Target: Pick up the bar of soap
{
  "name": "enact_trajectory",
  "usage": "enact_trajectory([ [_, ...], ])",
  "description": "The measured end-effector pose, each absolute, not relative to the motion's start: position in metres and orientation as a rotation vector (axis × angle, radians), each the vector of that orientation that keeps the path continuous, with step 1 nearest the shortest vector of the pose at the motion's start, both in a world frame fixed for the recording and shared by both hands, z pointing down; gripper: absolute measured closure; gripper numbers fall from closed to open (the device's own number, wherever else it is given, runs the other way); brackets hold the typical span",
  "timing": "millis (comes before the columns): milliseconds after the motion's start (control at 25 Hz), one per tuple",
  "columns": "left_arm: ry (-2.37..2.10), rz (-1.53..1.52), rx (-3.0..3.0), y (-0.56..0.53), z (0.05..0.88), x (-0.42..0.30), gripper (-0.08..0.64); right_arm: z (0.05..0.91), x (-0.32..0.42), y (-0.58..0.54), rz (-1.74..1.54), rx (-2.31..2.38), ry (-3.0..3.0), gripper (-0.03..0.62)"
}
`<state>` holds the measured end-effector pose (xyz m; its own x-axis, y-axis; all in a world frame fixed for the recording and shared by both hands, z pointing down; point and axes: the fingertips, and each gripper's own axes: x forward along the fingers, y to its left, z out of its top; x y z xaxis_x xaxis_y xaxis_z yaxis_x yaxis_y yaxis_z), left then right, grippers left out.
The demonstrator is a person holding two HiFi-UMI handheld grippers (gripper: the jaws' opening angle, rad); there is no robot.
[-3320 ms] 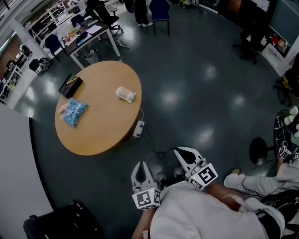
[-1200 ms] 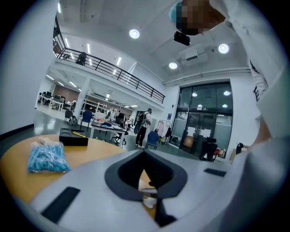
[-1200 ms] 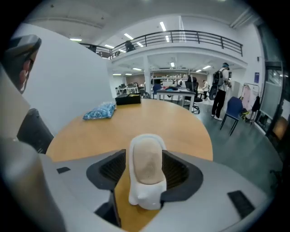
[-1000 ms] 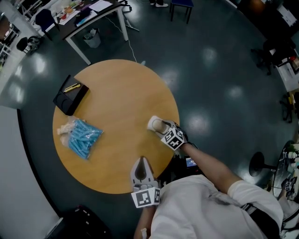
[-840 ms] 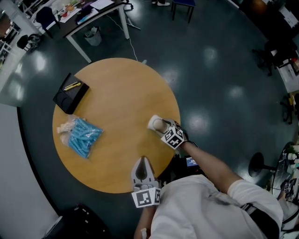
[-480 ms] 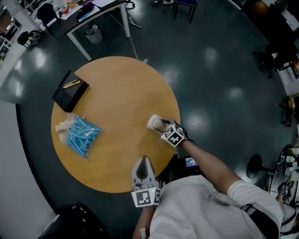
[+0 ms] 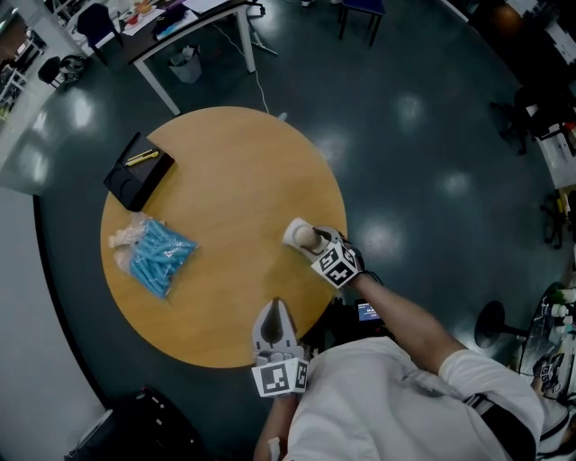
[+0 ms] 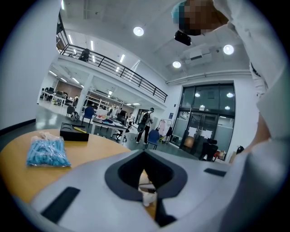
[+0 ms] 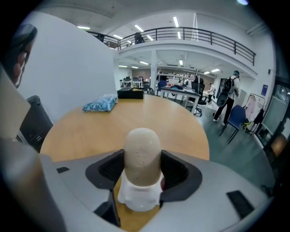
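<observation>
The bar of soap is a beige oval block standing on end on a white holder, near the right edge of the round wooden table. My right gripper reaches in from the right, and its dark pads press both sides of the soap. The soap still rests on the holder. My left gripper hovers over the table's front edge with its tips together and nothing held. In the left gripper view, the left gripper leaves only a thin slit.
A bag of blue pieces lies at the table's left side, with a black tray behind it. A grey desk stands beyond the table. A black case sits on the dark floor at the lower left.
Since 3.3 s ago I have come up to the table and my right gripper has reached the soap. Over the last second both grippers have hardly moved.
</observation>
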<state>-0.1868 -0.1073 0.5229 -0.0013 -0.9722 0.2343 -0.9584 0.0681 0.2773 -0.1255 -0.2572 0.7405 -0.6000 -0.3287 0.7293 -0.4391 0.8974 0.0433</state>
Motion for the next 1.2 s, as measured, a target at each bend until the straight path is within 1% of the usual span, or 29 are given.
enact_trajectory([
  [120,-2.01,-0.063,1.925,-0.108,0.518,-0.188,0.554,0.685,-0.122,-0.25,0.136,0.615,-2.4,0.331],
  [360,-2.051,-0.108,1.992,-0.117,0.495,-0.188,0.554,0.531,-0.099,-0.209,0.056,0.808,-2.802,0.331],
  [440,-2.054,-0.123,2.011,-0.117,0.489,-0.184,0.554,0.506,-0.085,-0.192,0.076,0.863,-2.869,0.331],
  [760,-1.999,-0.127,2.06,-0.114,0.489,-0.158,0.554,0.509,-0.067,-0.159,0.147,0.865,-2.872,0.331],
  [1200,-2.015,-0.136,2.053,-0.107,0.489,-0.159,0.554,0.5,-0.07,-0.15,0.122,0.853,-2.891,0.331],
])
